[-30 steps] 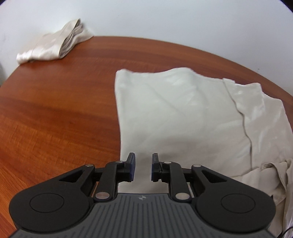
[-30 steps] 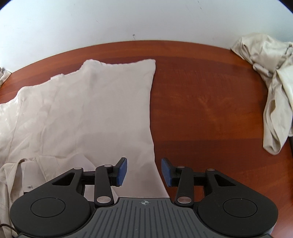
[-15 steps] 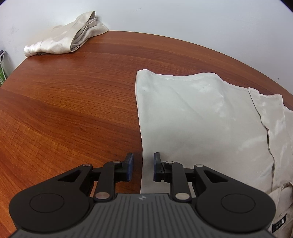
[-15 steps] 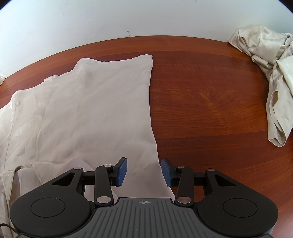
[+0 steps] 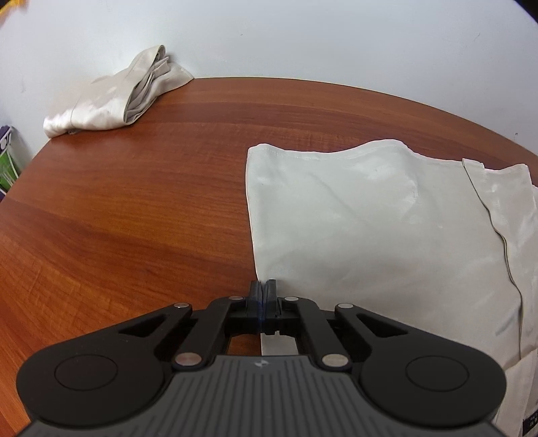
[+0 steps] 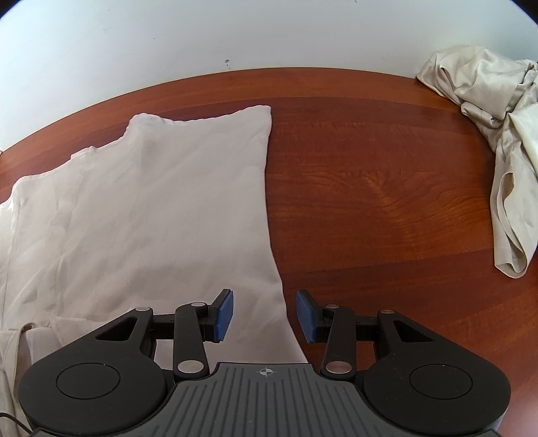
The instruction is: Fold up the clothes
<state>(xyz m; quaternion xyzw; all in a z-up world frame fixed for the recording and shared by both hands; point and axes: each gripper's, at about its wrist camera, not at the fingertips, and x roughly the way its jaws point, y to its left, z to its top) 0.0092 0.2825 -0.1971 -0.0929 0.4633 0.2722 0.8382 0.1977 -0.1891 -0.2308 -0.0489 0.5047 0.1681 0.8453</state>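
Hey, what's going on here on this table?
A person with a gripper in each hand is folding a cream garment spread on a wooden table. The left gripper is shut at its left edge; the right gripper is open over the right edge. A folded piece and a crumpled pile lie aside.

A reddish-brown wooden counter with a glossy, grained top fills the scene. Directly behind its far edge rises a plain pale wall, bearing a few small dark specks. Soft daylight gleams across the wood near that wall.
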